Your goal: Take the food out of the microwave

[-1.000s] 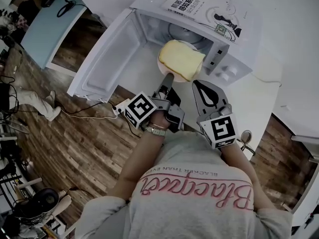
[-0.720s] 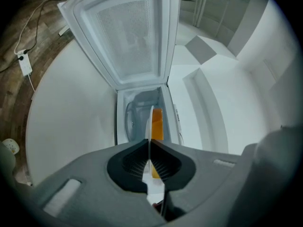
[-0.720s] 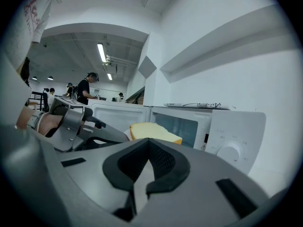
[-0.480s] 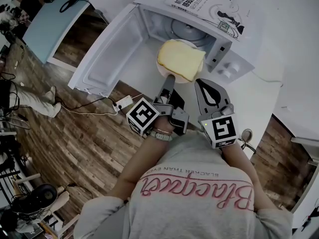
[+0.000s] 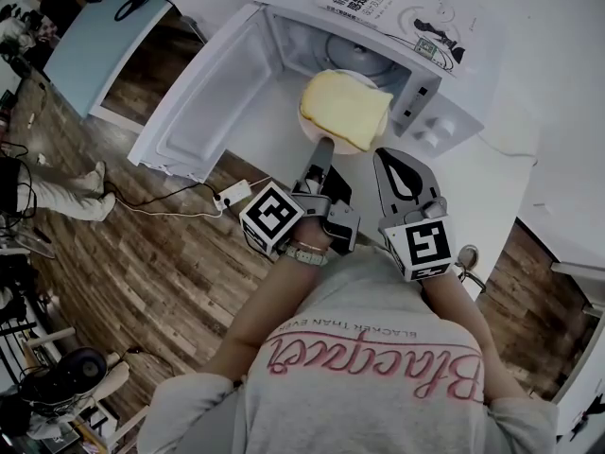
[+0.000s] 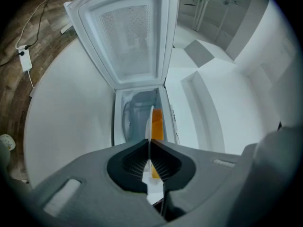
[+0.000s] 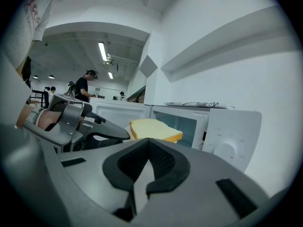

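The microwave (image 5: 430,112) sits on the white table (image 5: 492,192) with its door (image 5: 203,102) swung wide to the left and a book (image 5: 397,12) lying on top. The left gripper (image 5: 324,146) has its jaws clenched on the near rim of a white plate (image 5: 352,147), held level at the oven's mouth. A slice of bread (image 5: 345,109) lies on that plate. Just beside it, the right gripper (image 5: 388,154) has its jaws pressed together on nothing, pointing toward the control panel.

microwave door (image 5: 203,93) open left, counter (image 5: 501,197) free right
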Tool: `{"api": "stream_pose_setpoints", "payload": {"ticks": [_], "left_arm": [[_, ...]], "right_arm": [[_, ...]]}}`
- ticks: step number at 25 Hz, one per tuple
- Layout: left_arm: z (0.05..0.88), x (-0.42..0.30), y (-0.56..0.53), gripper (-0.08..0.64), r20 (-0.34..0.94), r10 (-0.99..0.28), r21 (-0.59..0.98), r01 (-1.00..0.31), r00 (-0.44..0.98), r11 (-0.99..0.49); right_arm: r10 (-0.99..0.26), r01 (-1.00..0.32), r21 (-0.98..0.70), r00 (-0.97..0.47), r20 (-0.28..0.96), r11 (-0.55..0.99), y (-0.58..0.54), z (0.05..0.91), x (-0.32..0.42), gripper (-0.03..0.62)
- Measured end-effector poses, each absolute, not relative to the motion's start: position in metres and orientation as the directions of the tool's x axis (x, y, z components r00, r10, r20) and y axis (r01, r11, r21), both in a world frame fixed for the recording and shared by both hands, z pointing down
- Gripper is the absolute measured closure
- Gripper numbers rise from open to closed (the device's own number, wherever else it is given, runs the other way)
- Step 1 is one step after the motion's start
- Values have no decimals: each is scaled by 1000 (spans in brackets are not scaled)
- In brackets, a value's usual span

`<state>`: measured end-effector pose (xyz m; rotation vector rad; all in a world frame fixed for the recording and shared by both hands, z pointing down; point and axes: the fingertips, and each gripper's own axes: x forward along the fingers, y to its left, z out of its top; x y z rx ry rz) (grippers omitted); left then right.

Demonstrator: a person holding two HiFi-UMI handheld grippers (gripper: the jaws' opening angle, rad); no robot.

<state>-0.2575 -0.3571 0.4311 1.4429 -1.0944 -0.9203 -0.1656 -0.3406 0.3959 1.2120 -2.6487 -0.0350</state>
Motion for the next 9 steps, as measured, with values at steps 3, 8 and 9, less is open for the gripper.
{"api": "stream_pose_setpoints", "payload": {"ticks": [3,8,9], "left_arm": [[432,-257,-357,541,18,-958,990,-140,286,-23],[432,-256,-356,541,17,-956,990,-138,293,-25],[432,-255,-356,541,17,-955,990,-141,296,-26]], "right_arm": [[-751,-745,120,-629,200,656,-341,398,-163,583],[-749,-744,117,-629,205,657,-339,399,-163,583],[-749,-744,116,-630,207,658,-338,400,-163,583]]}}
